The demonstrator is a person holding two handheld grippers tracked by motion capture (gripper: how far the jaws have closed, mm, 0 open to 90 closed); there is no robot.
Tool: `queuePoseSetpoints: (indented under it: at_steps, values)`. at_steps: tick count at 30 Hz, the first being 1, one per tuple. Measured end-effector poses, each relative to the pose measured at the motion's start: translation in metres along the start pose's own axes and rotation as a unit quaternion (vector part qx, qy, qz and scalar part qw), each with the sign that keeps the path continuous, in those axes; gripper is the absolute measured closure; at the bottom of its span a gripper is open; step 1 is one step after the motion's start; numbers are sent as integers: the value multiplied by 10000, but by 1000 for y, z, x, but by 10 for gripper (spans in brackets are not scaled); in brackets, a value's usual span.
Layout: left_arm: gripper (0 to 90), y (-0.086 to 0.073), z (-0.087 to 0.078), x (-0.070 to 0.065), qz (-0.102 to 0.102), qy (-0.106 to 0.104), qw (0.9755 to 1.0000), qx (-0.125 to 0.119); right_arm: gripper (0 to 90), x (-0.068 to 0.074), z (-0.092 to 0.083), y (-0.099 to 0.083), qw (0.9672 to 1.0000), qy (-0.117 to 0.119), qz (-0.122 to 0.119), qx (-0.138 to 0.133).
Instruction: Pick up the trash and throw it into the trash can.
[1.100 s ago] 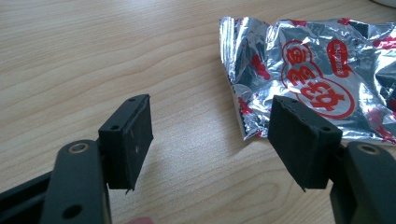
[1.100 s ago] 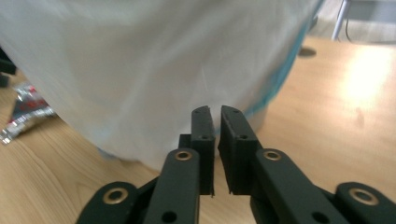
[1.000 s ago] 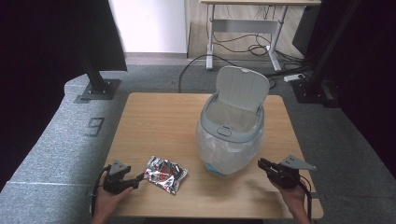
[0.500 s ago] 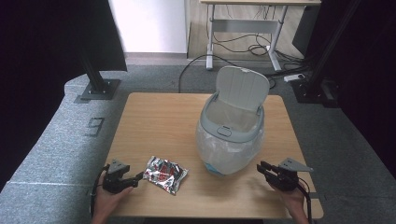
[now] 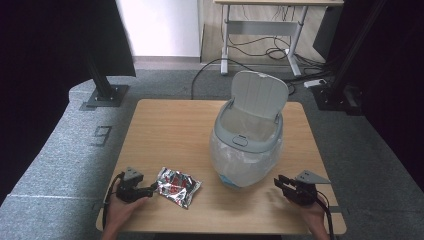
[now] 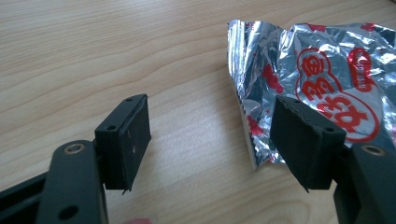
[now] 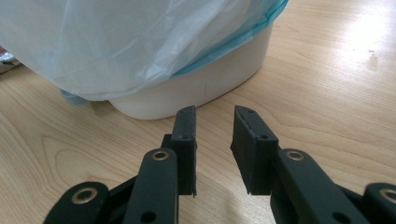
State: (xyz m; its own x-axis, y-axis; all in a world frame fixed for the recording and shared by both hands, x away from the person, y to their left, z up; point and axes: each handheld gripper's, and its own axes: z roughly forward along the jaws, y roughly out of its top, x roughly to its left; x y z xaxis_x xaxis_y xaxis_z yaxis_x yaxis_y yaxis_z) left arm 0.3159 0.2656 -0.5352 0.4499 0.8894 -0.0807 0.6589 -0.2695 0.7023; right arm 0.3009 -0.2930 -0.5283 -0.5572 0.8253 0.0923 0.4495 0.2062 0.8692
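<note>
While the left gripper (image 5: 151, 189) rests low at the lower left of the high view, its jaws stand wide apart and have just been opening a little further, with nothing pressed between them. In the left gripper view, the crinkled silver foil snack packet with red printing (image 6: 322, 79) lies flat on the light wooden table (image 6: 116, 56), filling the upper right of the frame. Its serrated left edge comes down just inside the right-hand pad (image 6: 303, 140), which overlaps the packet's lower corner; whether that pad touches the foil cannot be told. The left-hand pad (image 6: 128, 135) stands well clear of the packet, over bare wood.

At the lower right of the high view, the right gripper (image 5: 278, 182) points toward the white plastic bin with a raised hinged lid (image 5: 257, 95), which is lined with a pale blue translucent bag (image 5: 245, 160). In the right gripper view the jaws are narrowly apart and have just been opening, holding nothing, and the bin's base (image 7: 196, 93) sits just beyond their tips. The packet lies between the left gripper and the bin, near the table's front edge.
</note>
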Motion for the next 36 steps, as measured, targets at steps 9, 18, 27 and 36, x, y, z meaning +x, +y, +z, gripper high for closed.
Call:
queuePoseSetpoints:
  at_steps: [9, 18, 27, 36]
  values:
    - [288, 1, 10, -10, 174, 26, 9997, 160, 693, -2, 1, -1, 10000, 2, 73, 1]
    - [319, 7, 19, -24, 261, -104, 9995, 124, 693, -2, 1, -1, 10000, -26, 87, 9]
    - [577, 2, 18, -40, 591, -25, 9982, -28, 694, -2, -1, -1, 9999, -54, 115, -29]
    - [853, 2, 16, -39, 722, -7, 9974, 24, 696, -2, -1, -1, 9999, -79, 98, -35]
